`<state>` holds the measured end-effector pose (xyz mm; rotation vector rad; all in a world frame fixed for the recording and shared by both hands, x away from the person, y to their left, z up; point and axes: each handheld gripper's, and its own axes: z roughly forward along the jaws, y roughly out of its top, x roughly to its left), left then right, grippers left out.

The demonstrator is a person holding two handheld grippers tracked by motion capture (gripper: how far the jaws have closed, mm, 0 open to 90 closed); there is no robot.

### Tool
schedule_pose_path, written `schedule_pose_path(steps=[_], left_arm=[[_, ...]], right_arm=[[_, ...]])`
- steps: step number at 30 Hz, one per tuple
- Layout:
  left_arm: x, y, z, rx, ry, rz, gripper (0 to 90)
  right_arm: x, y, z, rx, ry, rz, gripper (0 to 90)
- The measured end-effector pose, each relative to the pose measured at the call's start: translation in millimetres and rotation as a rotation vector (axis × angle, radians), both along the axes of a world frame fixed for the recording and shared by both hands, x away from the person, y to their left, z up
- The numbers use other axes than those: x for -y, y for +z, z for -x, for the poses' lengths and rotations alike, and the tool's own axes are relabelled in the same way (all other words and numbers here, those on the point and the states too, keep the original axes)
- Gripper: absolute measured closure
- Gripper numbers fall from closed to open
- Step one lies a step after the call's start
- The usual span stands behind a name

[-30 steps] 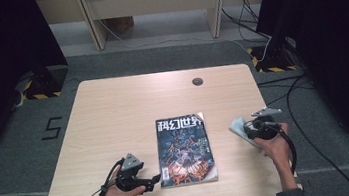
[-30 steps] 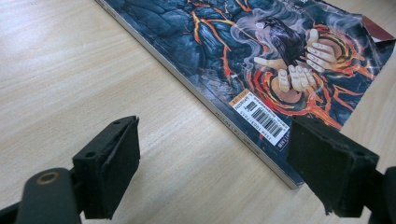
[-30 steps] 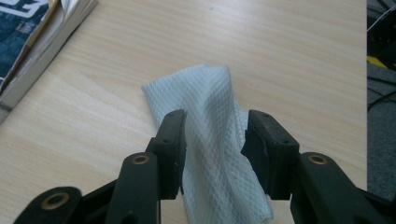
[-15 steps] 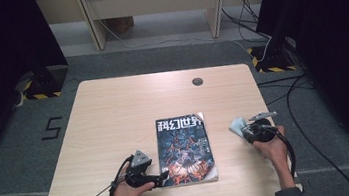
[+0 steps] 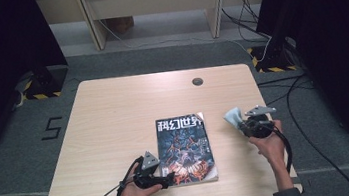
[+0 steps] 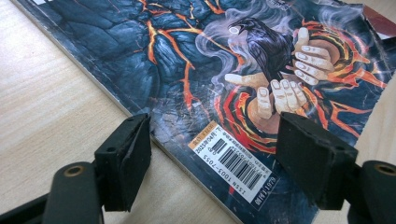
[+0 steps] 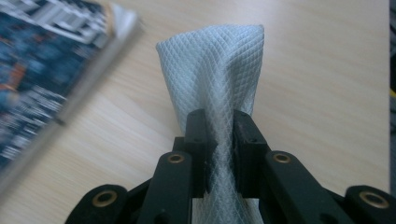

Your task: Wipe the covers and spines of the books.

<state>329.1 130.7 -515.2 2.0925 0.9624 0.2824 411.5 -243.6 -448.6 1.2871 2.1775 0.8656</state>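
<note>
A magazine [image 5: 184,147] with a dark blue and orange cover lies flat on the wooden table [image 5: 114,115], near the front edge. My left gripper [image 5: 168,179] is open at the magazine's near left corner; its jaws straddle the barcode corner of the magazine [image 6: 243,161] in the left gripper view. My right gripper [image 5: 240,124] hovers to the right of the magazine and is shut on a pale blue-white cloth [image 5: 232,116]. In the right gripper view the cloth [image 7: 219,70] stands up from my right gripper [image 7: 219,140], pinched at its middle.
A round cable hole [image 5: 197,81] sits near the table's far edge. Cables [image 5: 288,94] trail over the floor to the right of the table. A desk frame [image 5: 150,0] stands beyond the table.
My left gripper has slid right to the magazine's near left corner. My right gripper with the cloth has shifted slightly left and forward.
</note>
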Motion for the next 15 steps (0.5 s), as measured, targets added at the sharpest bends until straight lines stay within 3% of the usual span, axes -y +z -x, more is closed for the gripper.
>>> schedule_pose_path(steps=[2, 3, 5, 7, 8, 9, 11, 13, 15], left_arm=[[2.3, 0.0, 3.1, 0.003, -0.003, -0.002, 26.5], [4.6, -0.1, 6.4, 0.008, -0.011, -0.001, 26.6], [6.4, 0.2, 8.8, 0.009, -0.017, -0.004, 26.7], [9.0, -0.6, 13.0, 0.018, -0.016, 0.001, 27.3], [10.3, -0.7, 15.2, 0.026, -0.016, 0.001, 27.3], [11.4, -0.5, 16.9, 0.03, -0.017, -0.003, 27.8], [12.7, -0.4, 18.9, 0.028, -0.02, -0.003, 27.8], [12.6, -1.0, 19.9, 0.03, -0.022, 0.002, 27.8], [12.0, -1.2, 19.4, 0.028, -0.028, 0.006, 27.8]], right_arm=[[-17.2, 8.6, 3.0, 0.024, 0.051, 0.0, 79.0], [-35.8, 16.7, 5.5, 0.042, 0.106, 0.0, 78.9], [-43.0, 19.4, 6.0, 0.05, 0.127, -0.004, 79.0], [-75.6, 25.0, 8.9, 0.06, 0.214, 0.013, 78.9], [-75.6, 25.0, 8.9, 0.06, 0.214, 0.013, 78.9], [-93.5, 22.1, 9.2, 0.057, 0.259, 0.03, 78.9], [-101.5, 18.6, 8.8, 0.051, 0.283, 0.043, 78.9], [-120.1, 2.1, 7.5, 0.01, 0.323, 0.081, 78.8], [-124.6, -4.5, 7.1, -0.008, 0.33, 0.086, 78.6]])
